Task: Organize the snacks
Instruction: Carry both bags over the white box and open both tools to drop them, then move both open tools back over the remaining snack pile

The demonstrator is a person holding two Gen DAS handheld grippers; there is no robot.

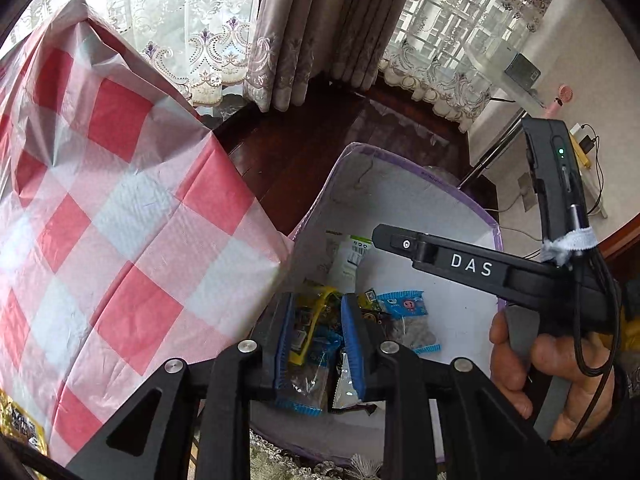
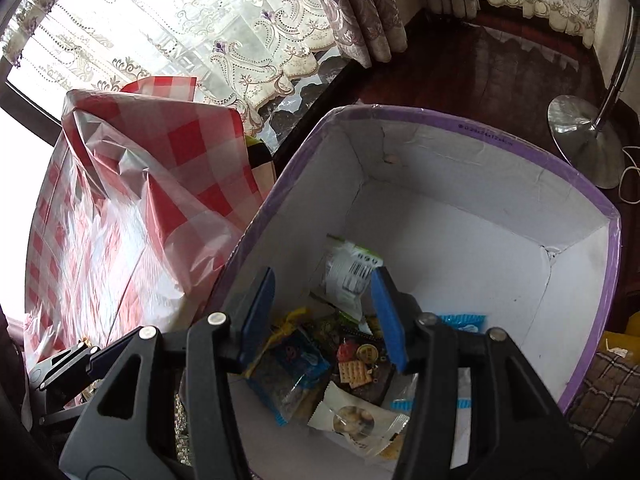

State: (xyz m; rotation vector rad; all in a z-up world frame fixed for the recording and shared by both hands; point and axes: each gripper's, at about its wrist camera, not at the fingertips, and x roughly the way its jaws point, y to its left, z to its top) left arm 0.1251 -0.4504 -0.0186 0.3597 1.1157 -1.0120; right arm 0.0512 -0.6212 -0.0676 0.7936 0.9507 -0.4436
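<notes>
Snacks (image 2: 320, 364) lie heaped in the box (image 2: 480, 240), near left corner. Both tongs hover above, left tongs (image 1: 320, 344) narrow, right tongs (image 2: 320, 320) wider, both empty. Risk: crowding, tongs colliding, or snagging the checked bag (image 1: 120, 200).

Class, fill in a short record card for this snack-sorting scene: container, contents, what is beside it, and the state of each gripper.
container: white box with purple rim, open at the top
contents: loose snack packets heaped in the box's near corner; a white barcoded packet further in
beside it: red-and-white checked plastic bag, against the box's side
left gripper: open, over the packets, nothing pressed between its pads
right gripper: open, above the heap, holding nothing
</notes>
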